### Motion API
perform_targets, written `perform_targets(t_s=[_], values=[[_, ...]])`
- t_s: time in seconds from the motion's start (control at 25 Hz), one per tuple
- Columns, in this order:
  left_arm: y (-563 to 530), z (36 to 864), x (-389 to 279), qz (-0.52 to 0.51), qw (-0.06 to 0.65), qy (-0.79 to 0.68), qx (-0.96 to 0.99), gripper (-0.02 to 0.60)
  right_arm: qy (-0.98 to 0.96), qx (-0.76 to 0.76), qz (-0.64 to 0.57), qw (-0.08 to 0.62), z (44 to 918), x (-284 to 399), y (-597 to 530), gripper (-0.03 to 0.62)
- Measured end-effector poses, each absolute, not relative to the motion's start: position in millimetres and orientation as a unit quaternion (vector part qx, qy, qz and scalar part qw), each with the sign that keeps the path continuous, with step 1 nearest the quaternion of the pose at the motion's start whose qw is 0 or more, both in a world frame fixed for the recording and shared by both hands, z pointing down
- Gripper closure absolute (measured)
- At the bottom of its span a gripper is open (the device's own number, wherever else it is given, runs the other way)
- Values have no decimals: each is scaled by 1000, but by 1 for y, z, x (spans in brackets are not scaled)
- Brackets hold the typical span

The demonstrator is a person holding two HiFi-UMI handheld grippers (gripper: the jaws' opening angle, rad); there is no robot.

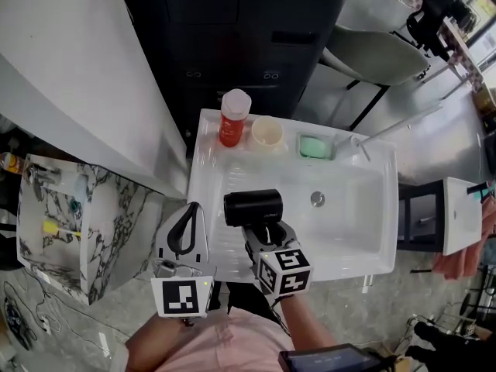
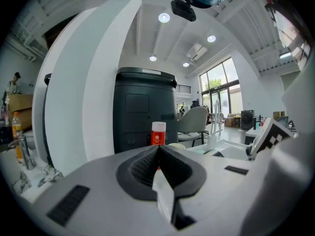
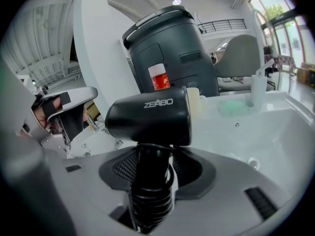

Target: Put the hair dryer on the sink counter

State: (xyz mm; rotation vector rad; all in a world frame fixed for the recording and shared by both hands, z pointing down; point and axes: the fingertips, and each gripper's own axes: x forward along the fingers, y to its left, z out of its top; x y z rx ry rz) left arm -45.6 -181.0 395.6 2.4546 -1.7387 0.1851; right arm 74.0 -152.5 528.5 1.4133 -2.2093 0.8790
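Note:
The black hair dryer point(image 1: 252, 208) is held over the left part of the white sink's basin point(image 1: 349, 223), its barrel lying sideways. My right gripper point(image 1: 263, 235) is shut on the dryer's ribbed handle. In the right gripper view the handle point(image 3: 151, 181) stands between the pads with the barrel point(image 3: 147, 116) above them. My left gripper point(image 1: 188, 211) hovers at the sink's left rim point(image 1: 206, 161), jaws together and holding nothing. In the left gripper view, the left gripper point(image 2: 158, 149) has its pads meeting in a closed V.
Along the sink's back ledge stand a red bottle with a white cap point(image 1: 233, 118), a cream cup point(image 1: 267, 134), a green soap dish point(image 1: 315, 146) and a faucet point(image 1: 361, 147). A dark cabinet point(image 1: 232, 37) is behind. A marble counter point(image 1: 85, 215) lies left.

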Motion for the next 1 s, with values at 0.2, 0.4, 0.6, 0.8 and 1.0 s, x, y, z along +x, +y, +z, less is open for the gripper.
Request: perform_targets(t_s=[0.2,0.4,0.6,0.8,1.0], values=[[-193,403,-43,67,76,-578,810,572,-771,491,355,195,546,75,-162,393],[-206,409,-44,71,78,-583,806,572,-750,480,403,214,569,75,-170,391],[-213,413,-48,74,89,-591,798,572,-724,477,437,240,587,76,-173,390],[-221,418,-52,77,94,-597,793,572,-707,468,458,266,604,76,-175,387],[-223,420,-55,78,97,-601,790,572,-698,459,471,284,615,74,-174,384]])
